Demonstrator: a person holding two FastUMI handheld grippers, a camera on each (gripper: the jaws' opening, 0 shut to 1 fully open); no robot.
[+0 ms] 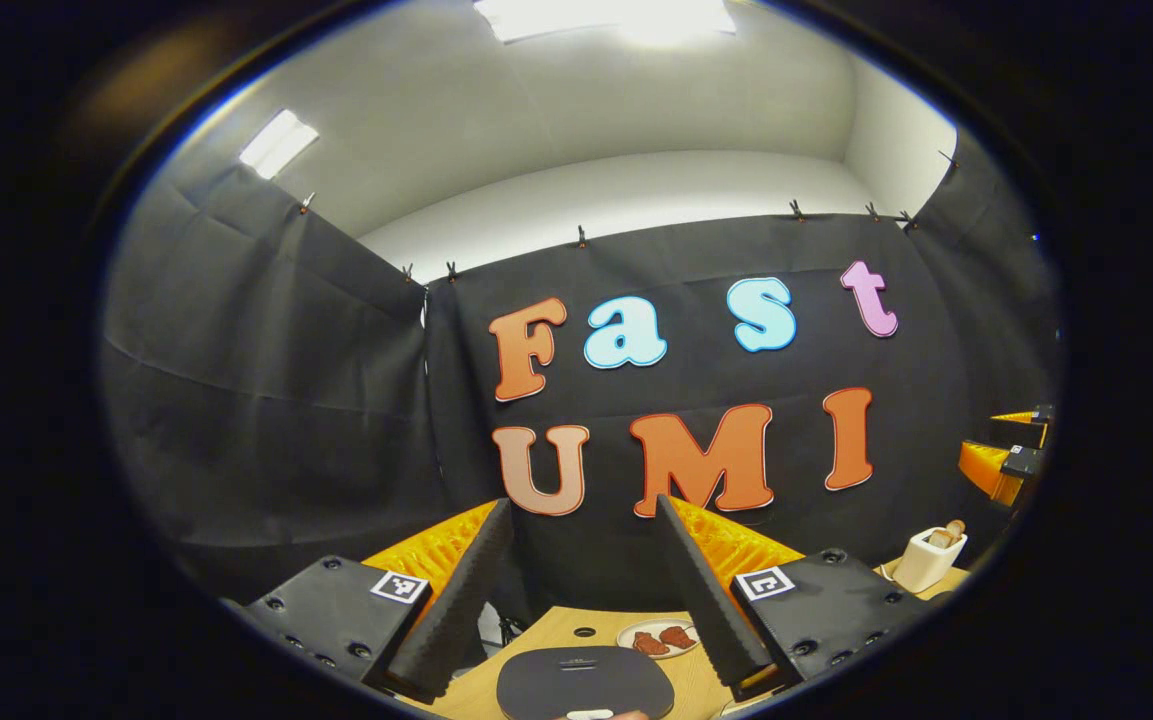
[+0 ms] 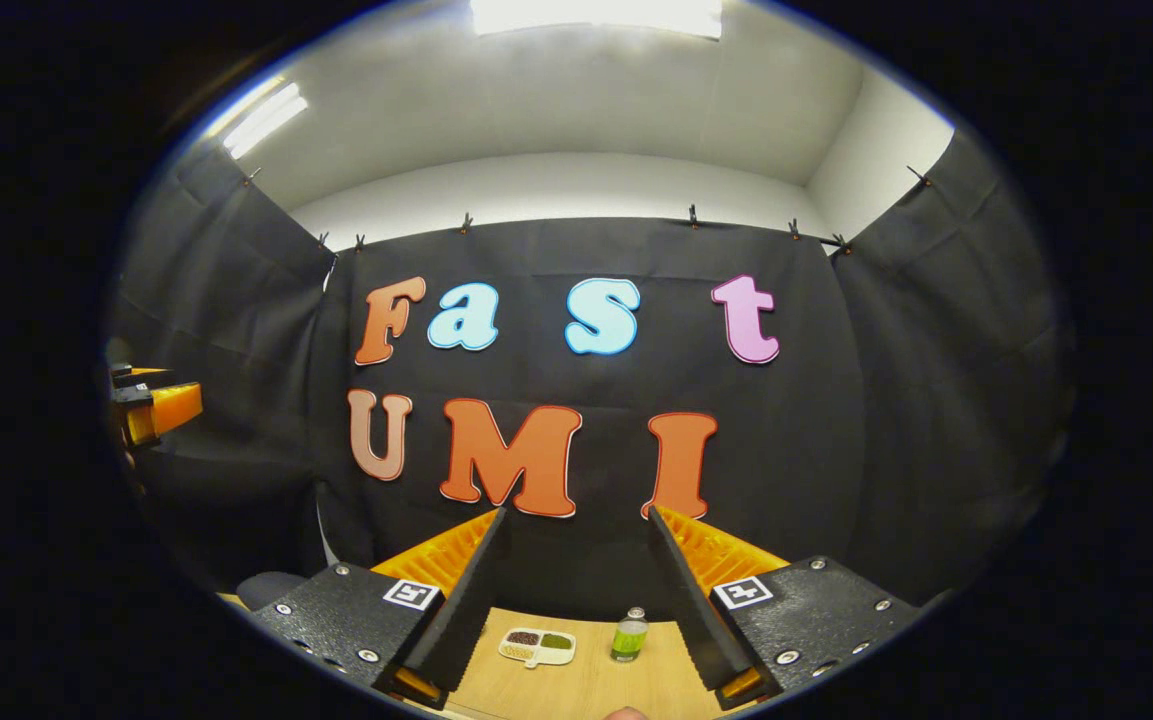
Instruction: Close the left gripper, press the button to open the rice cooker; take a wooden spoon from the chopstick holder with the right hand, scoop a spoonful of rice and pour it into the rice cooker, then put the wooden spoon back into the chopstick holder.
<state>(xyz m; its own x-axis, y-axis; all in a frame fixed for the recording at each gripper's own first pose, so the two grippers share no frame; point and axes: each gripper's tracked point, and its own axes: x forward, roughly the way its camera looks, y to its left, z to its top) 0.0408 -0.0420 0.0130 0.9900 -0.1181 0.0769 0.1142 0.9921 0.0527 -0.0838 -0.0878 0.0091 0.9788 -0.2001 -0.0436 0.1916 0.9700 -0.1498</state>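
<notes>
In the left gripper view, the dark rice cooker lid [image 1: 584, 685] lies low in front of me on the wooden table [image 1: 546, 635], a small white button [image 1: 591, 714] at its near edge. My left gripper [image 1: 581, 510] is held above it, open, with nothing between its fingers. A white chopstick holder [image 1: 926, 562] with a wooden spoon handle [image 1: 952, 530] sticking out stands at the right. My right gripper [image 2: 577, 515] is also open and empty, raised over the table [image 2: 586, 685]. Each gripper shows at the edge of the other's view: the right gripper [image 1: 1004, 458], the left gripper [image 2: 151, 405].
A small plate [image 1: 658, 638] with red-brown pieces sits behind the cooker lid. In the right gripper view a divided dish of grains [image 2: 536, 646] and a green bottle [image 2: 628, 635] stand at the back of the table. A dark rounded shape [image 2: 271, 590] lies at the lower left.
</notes>
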